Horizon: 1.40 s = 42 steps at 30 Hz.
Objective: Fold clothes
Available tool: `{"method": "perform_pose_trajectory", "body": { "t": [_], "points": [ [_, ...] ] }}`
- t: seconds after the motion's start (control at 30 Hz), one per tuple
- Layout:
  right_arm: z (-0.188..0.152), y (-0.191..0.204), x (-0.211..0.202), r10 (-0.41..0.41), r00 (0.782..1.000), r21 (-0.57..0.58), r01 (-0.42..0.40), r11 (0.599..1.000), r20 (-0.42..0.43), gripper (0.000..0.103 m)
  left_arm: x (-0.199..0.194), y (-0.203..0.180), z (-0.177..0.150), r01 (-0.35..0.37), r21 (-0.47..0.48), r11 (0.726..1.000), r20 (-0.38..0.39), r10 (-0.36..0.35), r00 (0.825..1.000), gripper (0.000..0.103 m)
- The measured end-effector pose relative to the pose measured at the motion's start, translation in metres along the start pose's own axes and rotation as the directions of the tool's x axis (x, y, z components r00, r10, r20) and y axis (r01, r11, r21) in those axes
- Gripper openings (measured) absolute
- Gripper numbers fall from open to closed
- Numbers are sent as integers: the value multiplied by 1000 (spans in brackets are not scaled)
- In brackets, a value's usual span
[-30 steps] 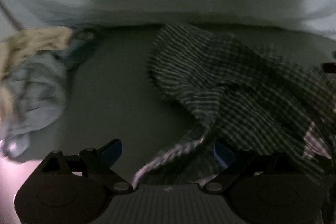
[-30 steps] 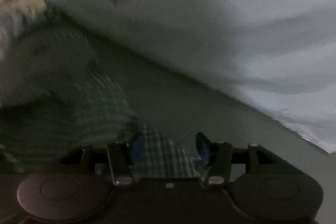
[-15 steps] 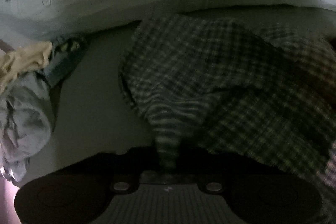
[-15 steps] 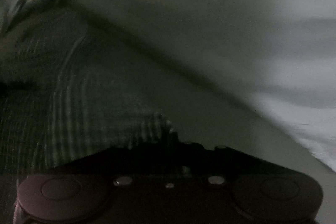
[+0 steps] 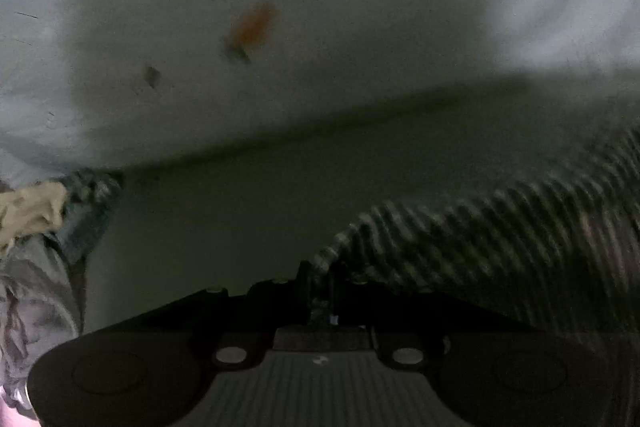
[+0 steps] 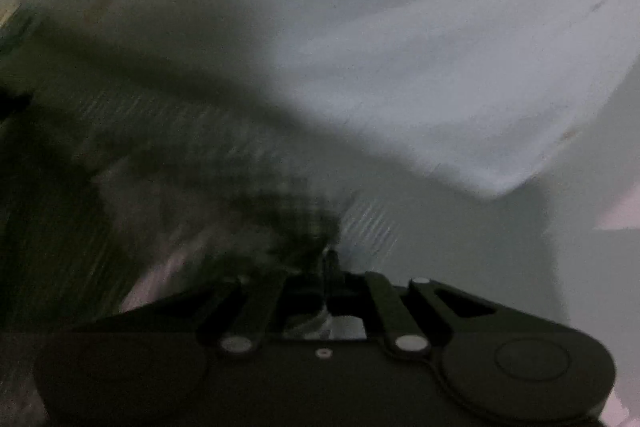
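Note:
A dark checked garment [image 5: 500, 247] stretches from the lower middle to the right edge of the left wrist view, blurred by motion. My left gripper [image 5: 320, 273] is shut on its corner, the fingers pressed together around the cloth. In the right wrist view the same checked garment [image 6: 224, 187] runs from the centre to the left, heavily blurred. My right gripper [image 6: 330, 263] is shut on another edge of it. The cloth hangs between the two grippers above the grey-green sheet [image 5: 240, 211].
A big white quilt [image 5: 320, 7] with small printed figures fills the far side and rises close ahead. A heap of other clothes, cream [image 5: 28, 211] and pale blue [image 5: 32, 299], lies at the left edge of the left wrist view.
Both grippers went from open around the checked cloth to shut on it. They have since lifted and swung toward the quilt, dragging the garment to the side.

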State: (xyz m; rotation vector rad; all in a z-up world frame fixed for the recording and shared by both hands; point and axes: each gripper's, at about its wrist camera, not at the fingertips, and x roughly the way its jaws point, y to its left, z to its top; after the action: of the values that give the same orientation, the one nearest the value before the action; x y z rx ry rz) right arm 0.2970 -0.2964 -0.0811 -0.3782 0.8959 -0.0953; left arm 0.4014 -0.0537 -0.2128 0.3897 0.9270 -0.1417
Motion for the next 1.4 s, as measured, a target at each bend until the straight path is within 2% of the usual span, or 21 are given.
{"method": "perform_pose_trajectory", "body": {
  "t": [0.1,0.17,0.2,0.23,0.27,0.33,0.4,0.47,0.53,0.57,0.63,0.7,0.77,0.8,0.83,0.9,1.0,1.17,1.27,1.33,1.4],
  "points": [
    [-19,13,-4,120,992,69,-116,991,-49,8,4,-4,-40,46,17,999,-133,-44,990,15],
    [-13,4,-13,160,987,142,-160,977,11,29,0,-1,-52,55,21,998,-171,-50,984,20],
    [-9,-7,-20,172,983,176,-181,968,63,42,-4,5,-51,74,-8,997,-174,-75,982,29],
    [0,-17,-24,185,974,211,-210,955,129,50,-9,11,-49,96,-39,995,-173,-101,980,34],
    [10,-23,-28,201,959,242,-247,938,199,53,-13,17,-46,117,-71,991,-172,-128,977,46],
    [30,-32,-30,240,915,279,-336,900,325,69,-23,32,-35,148,-145,978,-114,-165,980,62],
    [52,-37,-21,253,885,290,-379,879,391,75,-31,47,-21,163,-208,965,-30,-173,984,72],
    [75,-27,7,261,881,243,-373,895,394,74,-30,50,-6,163,-228,960,22,-162,987,72],
    [94,-16,45,322,887,205,-401,893,331,74,-22,47,10,146,-206,968,49,-139,989,72],
    [104,-11,65,369,884,195,-431,881,287,74,-18,43,14,149,-193,970,54,-141,988,73],
    [112,8,109,493,856,209,-517,830,158,74,-3,34,20,188,-151,970,36,-185,982,75],
    [108,27,141,530,847,237,-525,818,45,74,10,23,21,240,-103,965,12,-240,971,81],
    [96,40,160,528,848,284,-495,821,-49,60,23,9,15,265,-58,963,-19,-266,964,83],
    [90,41,164,536,841,321,-489,811,-75,29,28,0,11,251,-35,967,-41,-252,967,86],
    [84,39,162,540,839,361,-482,798,-73,17,33,-9,7,234,-13,972,-62,-234,970,87],
    [79,30,152,525,851,410,-471,781,-25,9,34,-19,2,209,5,978,-67,-209,976,90],
    [85,17,123,491,867,407,-479,777,83,6,36,-22,-2,183,-12,983,-53,-184,982,97],
    [111,8,65,462,847,317,-528,788,263,4,40,-28,-9,139,-42,989,-30,-141,990,102],
    [121,10,41,472,820,273,-558,783,324,4,43,-32,-13,113,-59,992,-17,-115,993,102],
    [125,13,25,455,810,233,-555,798,370,4,44,-30,-11,97,-85,992,-23,-99,995,97],
    [139,10,15,423,802,203,-538,818,423,4,41,-25,-1,72,-98,993,-3,-72,997,68]
  ]
}}
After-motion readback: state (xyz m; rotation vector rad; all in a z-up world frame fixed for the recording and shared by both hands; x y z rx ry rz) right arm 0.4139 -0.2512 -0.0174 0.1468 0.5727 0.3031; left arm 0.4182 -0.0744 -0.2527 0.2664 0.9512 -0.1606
